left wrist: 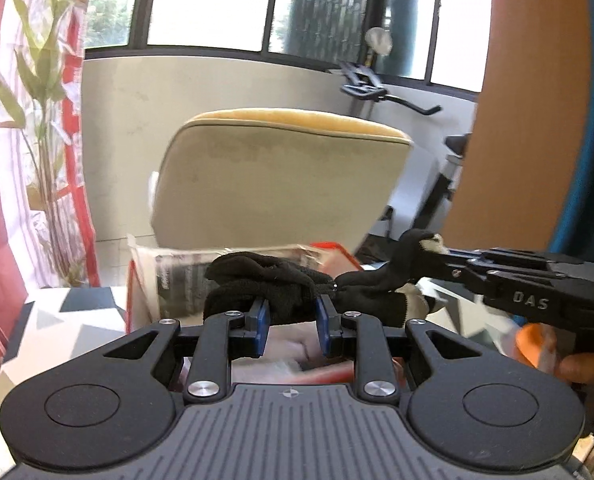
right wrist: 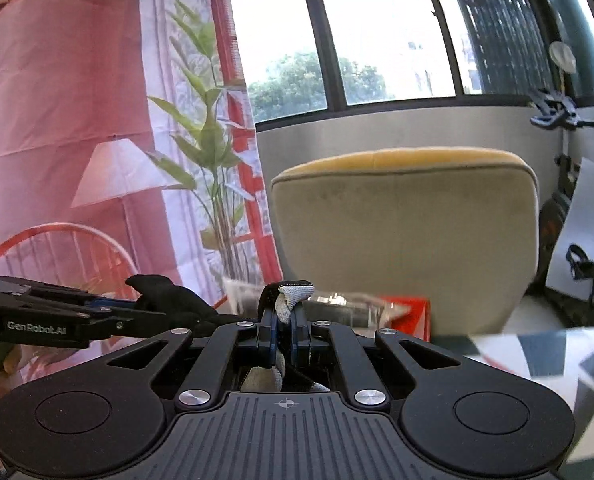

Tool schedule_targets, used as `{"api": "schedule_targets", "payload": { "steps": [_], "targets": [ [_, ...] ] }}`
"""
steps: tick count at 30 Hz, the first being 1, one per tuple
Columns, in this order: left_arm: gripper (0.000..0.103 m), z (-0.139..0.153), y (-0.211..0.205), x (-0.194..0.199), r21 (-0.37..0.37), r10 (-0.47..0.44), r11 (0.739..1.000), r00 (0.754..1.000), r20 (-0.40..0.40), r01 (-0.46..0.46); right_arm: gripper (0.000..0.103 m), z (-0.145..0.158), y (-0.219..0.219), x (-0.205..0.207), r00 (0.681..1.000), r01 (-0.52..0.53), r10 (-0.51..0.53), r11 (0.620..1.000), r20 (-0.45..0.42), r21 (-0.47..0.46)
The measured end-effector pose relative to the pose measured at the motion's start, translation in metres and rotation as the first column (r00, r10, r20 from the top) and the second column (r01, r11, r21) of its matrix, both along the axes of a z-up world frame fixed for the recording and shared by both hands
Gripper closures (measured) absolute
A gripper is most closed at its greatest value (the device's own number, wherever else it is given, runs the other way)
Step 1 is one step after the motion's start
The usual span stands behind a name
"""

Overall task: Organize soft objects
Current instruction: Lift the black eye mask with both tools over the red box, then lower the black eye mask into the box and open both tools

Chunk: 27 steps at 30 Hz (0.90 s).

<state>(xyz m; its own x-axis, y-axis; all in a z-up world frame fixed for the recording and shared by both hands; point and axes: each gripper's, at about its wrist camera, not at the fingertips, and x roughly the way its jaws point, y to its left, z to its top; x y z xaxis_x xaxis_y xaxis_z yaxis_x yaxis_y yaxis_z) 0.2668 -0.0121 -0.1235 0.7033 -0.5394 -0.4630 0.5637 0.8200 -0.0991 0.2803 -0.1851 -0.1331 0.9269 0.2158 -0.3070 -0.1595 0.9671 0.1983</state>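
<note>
A black and grey knit sock [left wrist: 281, 284] hangs stretched between my two grippers above the table. My left gripper [left wrist: 291, 320] is shut on its bunched black part. My right gripper [right wrist: 283, 320] is shut on the grey and black end of the sock [right wrist: 293, 300]. In the left wrist view the right gripper [left wrist: 437, 256] comes in from the right, level with the left one. In the right wrist view the left gripper [right wrist: 137, 312] comes in from the left, holding black fabric [right wrist: 169, 296].
A clear plastic box with red edges [left wrist: 185, 276] stands just behind the sock; it also shows in the right wrist view [right wrist: 377, 308]. A beige chair back [left wrist: 281, 176] rises behind it. The table [left wrist: 57, 320] has a grey and white geometric pattern. An exercise bike [left wrist: 381, 92] stands far right.
</note>
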Motion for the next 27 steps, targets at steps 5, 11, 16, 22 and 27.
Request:
{"api": "schedule_targets", "payload": {
  "steps": [5,11,16,22,27],
  "targets": [
    [0.077,-0.013,-0.005,0.033,0.011,0.043,0.999,0.998,-0.047,-0.043,0.097,-0.002,0.001,0.041,1.0,0.016,-0.016,1.0,-0.013,-0.026],
    [0.078,-0.038,-0.012,0.062,0.112,0.055,0.993,0.991,-0.119,-0.041,0.097,-0.03,0.01,0.079,0.994,0.004,-0.01,0.999,-0.106,-0.051],
    [0.081,-0.056,-0.007,0.085,0.133,0.074,0.99,0.979,-0.188,-0.05,0.097,-0.055,0.02,0.099,0.981,-0.017,-0.001,0.996,-0.193,-0.092],
    [0.081,-0.066,-0.003,0.095,0.144,0.081,0.988,0.968,-0.236,-0.048,0.097,-0.073,0.022,0.111,0.963,-0.019,-0.003,0.997,-0.271,-0.081],
    [0.075,-0.063,-0.003,0.089,0.155,0.066,0.987,0.977,-0.201,-0.034,0.096,-0.083,0.022,0.109,0.952,-0.005,-0.013,0.998,-0.306,-0.059]
  ]
}}
